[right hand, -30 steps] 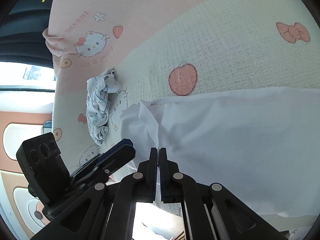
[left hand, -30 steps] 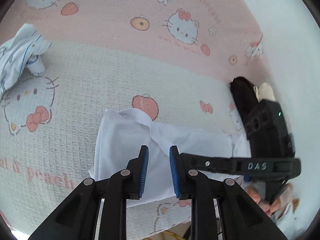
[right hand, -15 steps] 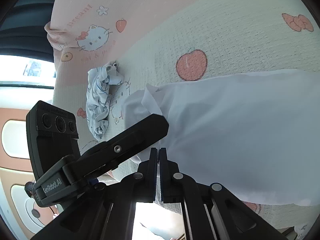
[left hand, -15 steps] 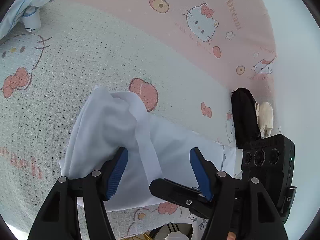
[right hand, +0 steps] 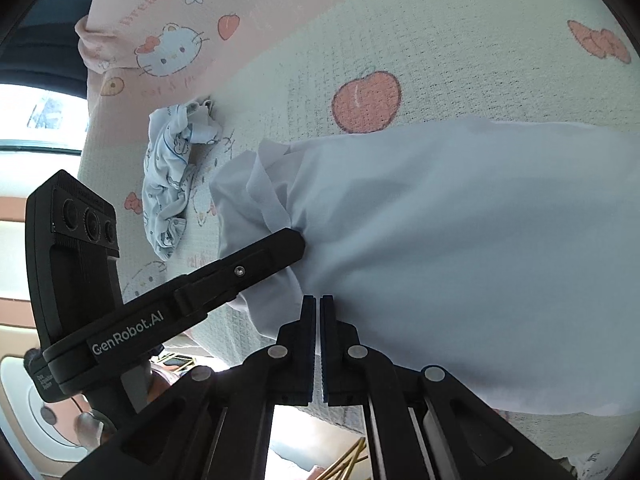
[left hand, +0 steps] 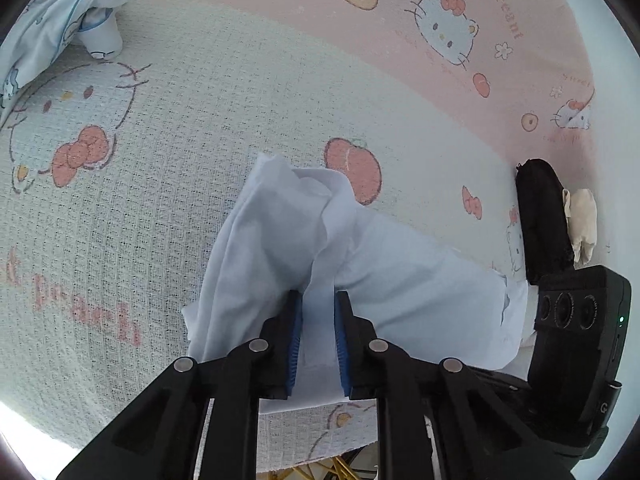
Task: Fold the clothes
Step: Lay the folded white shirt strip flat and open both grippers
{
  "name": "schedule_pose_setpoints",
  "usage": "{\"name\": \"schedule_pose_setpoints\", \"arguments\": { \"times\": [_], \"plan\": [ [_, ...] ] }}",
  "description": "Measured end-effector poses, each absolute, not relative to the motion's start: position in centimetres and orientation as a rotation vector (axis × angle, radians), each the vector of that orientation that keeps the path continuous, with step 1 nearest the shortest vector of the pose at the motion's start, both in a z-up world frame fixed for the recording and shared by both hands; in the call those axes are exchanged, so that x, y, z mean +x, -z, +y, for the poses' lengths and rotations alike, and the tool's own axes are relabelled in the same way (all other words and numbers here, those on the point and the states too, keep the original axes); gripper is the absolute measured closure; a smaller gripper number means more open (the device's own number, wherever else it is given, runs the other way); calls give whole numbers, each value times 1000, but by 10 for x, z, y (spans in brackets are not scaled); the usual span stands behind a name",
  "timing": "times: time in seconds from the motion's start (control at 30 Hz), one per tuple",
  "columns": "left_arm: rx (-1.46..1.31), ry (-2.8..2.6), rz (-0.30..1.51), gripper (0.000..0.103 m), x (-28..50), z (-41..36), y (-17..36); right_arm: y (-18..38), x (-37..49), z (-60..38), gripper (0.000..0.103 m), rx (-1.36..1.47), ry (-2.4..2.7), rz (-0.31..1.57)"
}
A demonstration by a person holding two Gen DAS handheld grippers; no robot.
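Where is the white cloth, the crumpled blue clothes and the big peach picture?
white cloth (left hand: 400, 280), left wrist view, on its flat middle.
crumpled blue clothes (right hand: 168, 184), right wrist view, on the bunched middle.
peach picture (right hand: 366, 100), right wrist view, on the fruit's centre.

You're working over a bed with a cream waffle blanket (left hand: 168, 208) printed with cartoon cats and peaches, pink border (left hand: 280, 4) beyond, white wall (left hand: 604, 92) beside, bright window (right hand: 36, 114).

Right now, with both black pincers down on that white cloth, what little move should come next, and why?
Probably a small lift of the left gripper. Its jaws have just been closing on a bunched fold of the white cotton garment, while the right gripper pinches the near edge. Raising the fold would let it carry across the flat part.
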State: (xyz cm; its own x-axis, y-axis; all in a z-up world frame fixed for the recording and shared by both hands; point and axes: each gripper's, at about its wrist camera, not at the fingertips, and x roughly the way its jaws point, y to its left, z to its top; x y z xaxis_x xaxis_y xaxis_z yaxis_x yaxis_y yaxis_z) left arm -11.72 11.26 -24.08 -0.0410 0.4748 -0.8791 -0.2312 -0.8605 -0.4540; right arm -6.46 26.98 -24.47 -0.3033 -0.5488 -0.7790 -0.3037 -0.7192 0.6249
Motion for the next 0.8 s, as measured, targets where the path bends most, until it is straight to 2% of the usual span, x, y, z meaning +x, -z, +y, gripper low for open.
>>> {"name": "schedule_pose_setpoints", "arguments": {
  "times": [0.17, 0.2, 0.23, 0.3, 0.33, 0.47, 0.53, 0.57, 0.6, 0.63, 0.67, 0.8],
  "plan": [
    [-1728, -1985, -125, 89, -107, 119, 234, 229, -56, 291, 99, 1713, 2242, -1084],
    [-1710, -1999, -74, 89, -103, 123, 231, 227, -54, 295, 92, 1715, 2262, -1085],
    [-1692, -2012, -30, 89, -99, 126, 229, 224, -52, 299, 79, 1719, 2281, -1082],
    [-1654, -2023, 24, 89, -91, 132, 224, 220, -49, 305, 62, 1726, 2334, -1071],
    [-1634, -2019, 31, 89, -86, 134, 221, 218, -47, 307, 61, 1733, 2358, -1057],
    [-1624, -1887, -151, 87, -79, 135, 208, 209, -38, 316, 58, 1764, 2433, -987],
    [-1621, -1850, -207, 81, -76, 141, 200, 204, -32, 322, 47, 1752, 2452, -990],
    [-1610, -1862, -196, 67, -75, 144, 195, 202, -29, 325, 45, 1742, 2455, -1000],
    [-1599, -1874, -183, 47, -73, 147, 189, 199, -27, 328, 44, 1735, 2458, -1007],
    [-1581, -1894, -151, 40, -72, 152, 184, 196, -24, 331, 44, 1730, 2463, -1011],
    [-1563, -1910, -126, 37, -70, 156, 180, 194, -22, 334, 44, 1726, 2471, -1012],
    [-1591, -1900, -137, 37, -72, 171, 181, 183, -10, 346, 44, 1714, 2510, -991]
  ]
}}
